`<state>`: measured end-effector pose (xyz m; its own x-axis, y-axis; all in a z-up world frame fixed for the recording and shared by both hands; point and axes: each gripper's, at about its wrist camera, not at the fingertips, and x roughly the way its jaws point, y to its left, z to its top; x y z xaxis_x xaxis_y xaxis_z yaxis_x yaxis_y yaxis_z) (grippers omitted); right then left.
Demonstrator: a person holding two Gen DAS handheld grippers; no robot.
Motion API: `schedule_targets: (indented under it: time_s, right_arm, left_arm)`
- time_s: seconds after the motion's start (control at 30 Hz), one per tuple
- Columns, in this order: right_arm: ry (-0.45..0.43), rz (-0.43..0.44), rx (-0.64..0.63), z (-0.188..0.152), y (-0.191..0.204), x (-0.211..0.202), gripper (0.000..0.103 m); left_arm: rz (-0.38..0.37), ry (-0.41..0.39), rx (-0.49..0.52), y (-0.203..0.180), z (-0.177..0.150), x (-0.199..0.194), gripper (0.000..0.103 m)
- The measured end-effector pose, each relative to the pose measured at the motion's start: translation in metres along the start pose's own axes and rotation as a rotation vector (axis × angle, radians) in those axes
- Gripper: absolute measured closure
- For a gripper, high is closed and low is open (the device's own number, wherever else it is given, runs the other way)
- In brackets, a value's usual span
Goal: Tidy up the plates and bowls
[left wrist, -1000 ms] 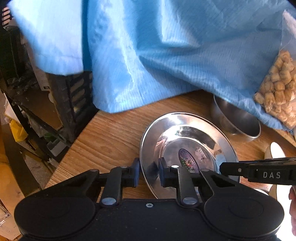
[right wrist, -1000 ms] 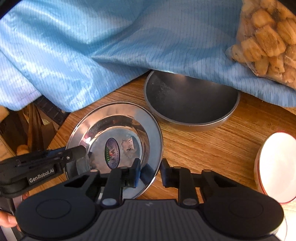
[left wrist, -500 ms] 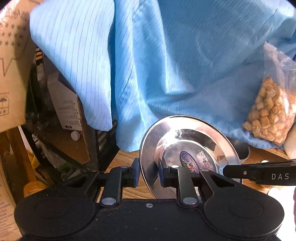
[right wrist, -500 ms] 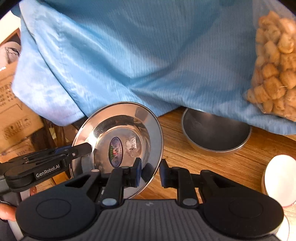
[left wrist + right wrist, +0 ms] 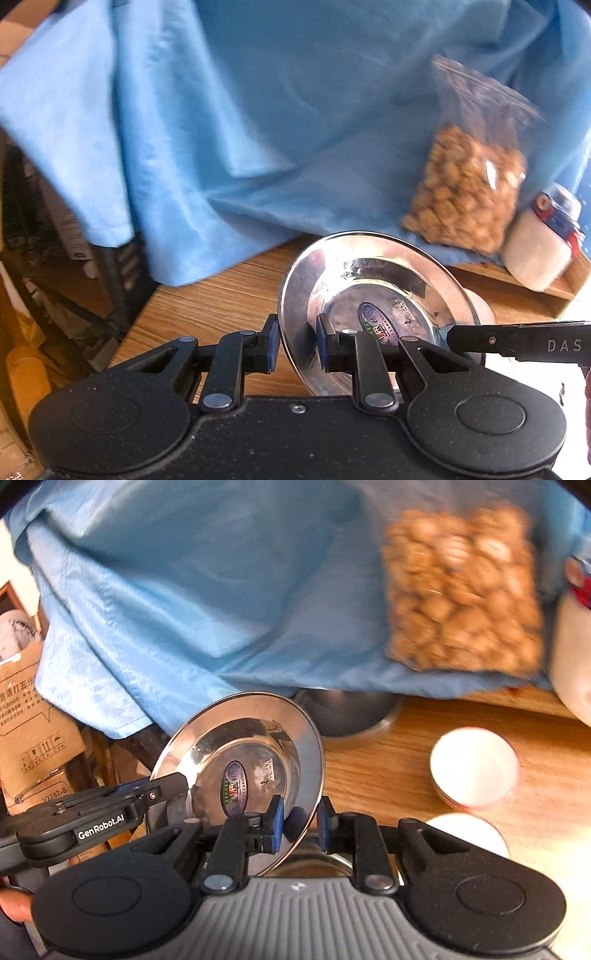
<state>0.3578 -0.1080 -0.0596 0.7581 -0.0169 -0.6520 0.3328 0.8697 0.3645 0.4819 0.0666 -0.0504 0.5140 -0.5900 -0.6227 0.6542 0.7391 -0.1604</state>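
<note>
The steel plate (image 5: 376,306), held clear above the worktop (image 5: 221,295) with the left hand-held gripper (image 5: 295,341) and right hand-held gripper (image 5: 299,823) each clamped on opposite rim edges, looks light, stiff and slippery, so the thin rim seems the only sound hold.

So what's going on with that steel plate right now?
A person holds the steel plate with both grippers at once: the left gripper is clamped on its left rim and the right gripper on its right rim. The plate is tilted, clear of the wooden table. A steel bowl sits half under the blue cloth, with white bowls to the right.
</note>
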Motion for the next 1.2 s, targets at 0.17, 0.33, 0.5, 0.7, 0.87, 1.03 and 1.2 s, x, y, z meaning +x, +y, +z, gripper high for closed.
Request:
schedule_targets:
  time_s: [0.17, 0.33, 0.5, 0.7, 0.87, 1.03, 1.2]
  right_arm:
    - [-0.002, -0.005, 0.05, -0.015, -0.02, -0.018, 0.082]
    - [0.022, 0.011, 0.063, -0.027, -0.034, -0.028, 0.082]
    - [0.053, 0.04, 0.054, -0.033, -0.045, -0.034, 0.082]
    - [0.089, 0.075, 0.031, -0.037, -0.057, -0.042, 0.082]
    - [0.15, 0.108, 0.014, -0.038, -0.062, -0.038, 0.082]
    - [0.212, 0.145, -0.012, -0.041, -0.061, -0.031, 0.082]
    - [0.268, 0.162, -0.035, -0.041, -0.058, -0.023, 0.081]
  left_arm:
    - [-0.031, 0.028, 0.042, -0.022, -0.007, -0.003, 0.081]
    - [-0.027, 0.063, 0.057, -0.038, -0.016, -0.009, 0.081]
    - [-0.008, 0.092, 0.047, -0.049, -0.025, -0.018, 0.08]
    - [0.02, 0.114, 0.026, -0.063, -0.032, -0.025, 0.08]
    - [0.062, 0.138, 0.01, -0.071, -0.04, -0.029, 0.08]
    - [0.105, 0.174, -0.022, -0.071, -0.051, -0.035, 0.08]
    - [0.136, 0.207, -0.051, -0.069, -0.058, -0.037, 0.08]
